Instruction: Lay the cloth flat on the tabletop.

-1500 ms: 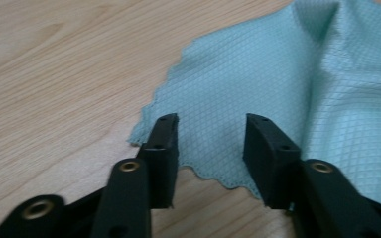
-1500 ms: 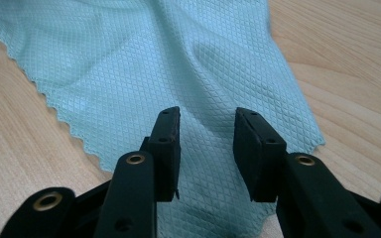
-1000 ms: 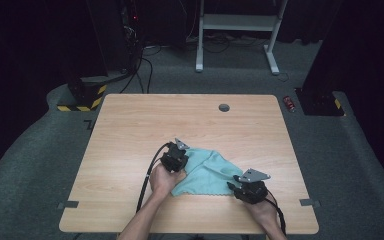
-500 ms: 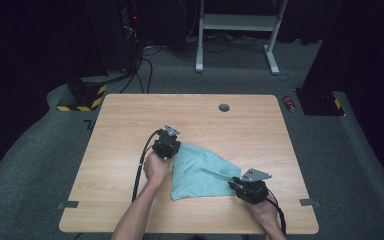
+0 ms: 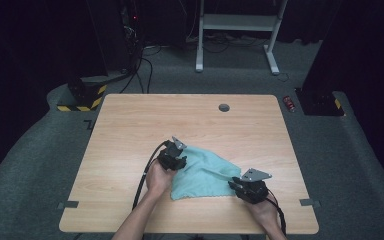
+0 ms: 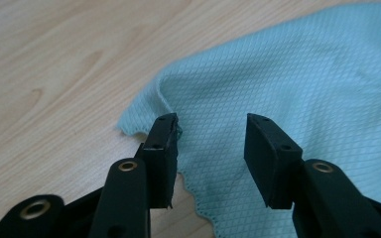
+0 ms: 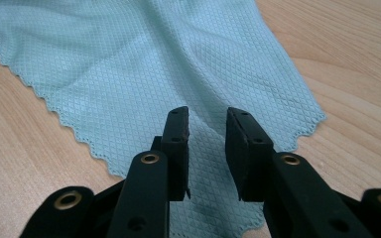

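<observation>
Showing one wooden table (image 5: pixel 130 130), the largest thing in the high view, with its near edge partly covered by two forearms that are cut off at the bottom of that view. One pale teal cloth (image 5: pixel 202 172) lies flat on the near half of the table between the two grippers; its left corner is hidden under the left gripper (image 5: pixel 176 159) and its right corner under the right gripper (image 5: pixel 241 186), and both gripper views cut the cloth off at their edges. Two hand-held grippers are present, one per hand. The left gripper's jaws have just been opening and stand apart over the scalloped cloth corner (image 6: pixel 144 126); one pad sits at the hem, yet no fabric is pinched between the pads. The right gripper's jaws stand a narrow gap apart above the cloth; whether a fold rises between the pads is hard to make out, and no grip is seen. One small dark round fitting (image 5: pixel 224 107) sits in the far part of the table, too small to tell more
</observation>
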Tool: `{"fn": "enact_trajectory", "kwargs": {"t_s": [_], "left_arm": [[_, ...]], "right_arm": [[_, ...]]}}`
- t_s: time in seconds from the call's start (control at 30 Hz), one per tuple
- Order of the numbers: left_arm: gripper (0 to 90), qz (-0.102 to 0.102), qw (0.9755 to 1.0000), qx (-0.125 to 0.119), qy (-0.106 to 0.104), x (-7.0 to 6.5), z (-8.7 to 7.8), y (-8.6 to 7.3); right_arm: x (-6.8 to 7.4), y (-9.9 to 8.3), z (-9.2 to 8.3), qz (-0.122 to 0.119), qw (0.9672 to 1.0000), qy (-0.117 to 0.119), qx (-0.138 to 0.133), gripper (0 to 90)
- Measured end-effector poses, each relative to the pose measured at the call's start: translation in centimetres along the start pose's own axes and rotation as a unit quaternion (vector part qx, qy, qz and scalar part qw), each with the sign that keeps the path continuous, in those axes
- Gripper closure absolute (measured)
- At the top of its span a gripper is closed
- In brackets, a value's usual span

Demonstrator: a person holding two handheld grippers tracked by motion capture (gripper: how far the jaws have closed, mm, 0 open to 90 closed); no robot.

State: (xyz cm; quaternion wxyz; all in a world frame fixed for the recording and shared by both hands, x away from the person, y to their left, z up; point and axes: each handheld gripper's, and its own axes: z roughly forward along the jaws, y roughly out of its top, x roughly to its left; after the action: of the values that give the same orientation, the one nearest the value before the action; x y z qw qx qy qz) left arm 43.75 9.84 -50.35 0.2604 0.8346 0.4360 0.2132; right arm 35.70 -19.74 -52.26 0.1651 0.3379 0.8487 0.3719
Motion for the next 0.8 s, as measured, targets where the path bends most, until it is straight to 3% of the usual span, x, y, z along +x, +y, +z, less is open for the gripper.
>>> {"fn": "enact_trajectory", "kwargs": {"t_s": [0.1,0.23,0.3,0.4,0.57,0.67,0.8], "left_arm": [[54.9,-0.024,0.9996,-0.006,0.013,0.9,0.6,-0.1],[53.6,-0.035,0.9977,-0.004,0.058,2.4,0.8,-0.2],[52.8,-0.051,0.9968,0.0,0.061,3.0,0.7,-0.4],[50.8,-0.072,0.9967,-0.021,0.033,3.2,-0.4,-1.1],[46.3,-0.072,0.9968,-0.032,-0.015,1.9,-1.9,-3.0],[45.2,-0.078,0.996,-0.033,-0.028,1.3,-2.2,-4.2],[43.0,-0.081,0.9955,-0.044,-0.021,1.0,-2.5,-5.5]], "right_arm": [[0.0,0.0,0.0,0.0,1.0,0.0,0.001,72.1],[0.0,0.0,0.0,0.001,1.0,0.0,0.001,72.3],[0.0,0.0,0.0,0.002,1.0,0.0,0.001,72.3],[-0.1,0.0,0.0,0.003,1.0,0.002,0.001,72.3],[-0.2,0.0,0.0,0.009,0.9999,0.007,0.0,72.3],[-0.3,0.0,0.0,0.012,0.9999,0.011,-0.001,72.5],[-0.7,0.5,-0.4,0.029,0.9992,0.023,-0.012,73.0]]}}
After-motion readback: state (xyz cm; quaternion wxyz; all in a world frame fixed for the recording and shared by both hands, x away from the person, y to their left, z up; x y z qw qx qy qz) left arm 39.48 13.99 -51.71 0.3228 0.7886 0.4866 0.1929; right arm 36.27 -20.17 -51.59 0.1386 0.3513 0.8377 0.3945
